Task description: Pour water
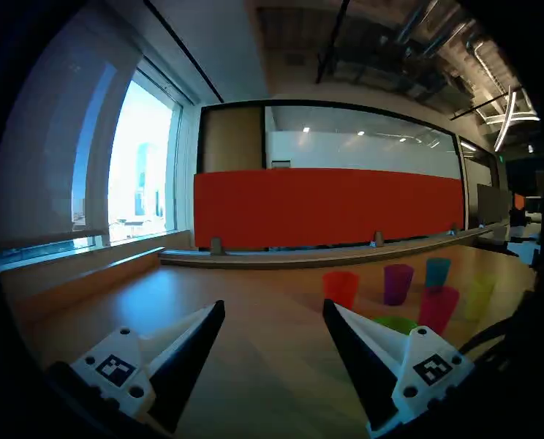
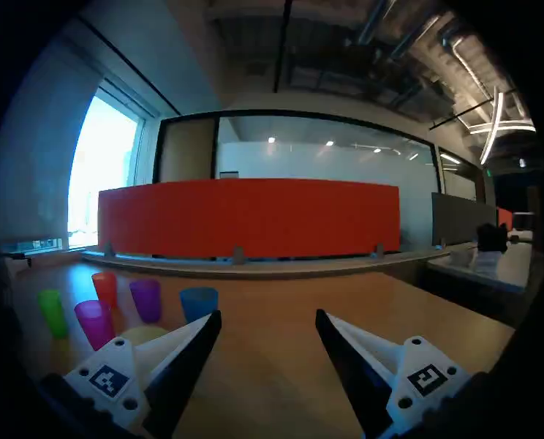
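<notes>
Wooden desk runs back to a red partition, and the coloured cups stand grouped on it, ahead and to the right of the left gripper, well beyond its fingertips. Both it and the right gripper are spread wide and empty, so pouring looks not yet begun. The next move likely calls for reaching in and closing on one cup, though I cannot tell which holds water.

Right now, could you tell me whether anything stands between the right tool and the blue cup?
Nothing visible does. The blue cup stands just beyond one fingertip of the open right tool, with only wooden table between; the purple cup stands beside it, off the path.
</notes>
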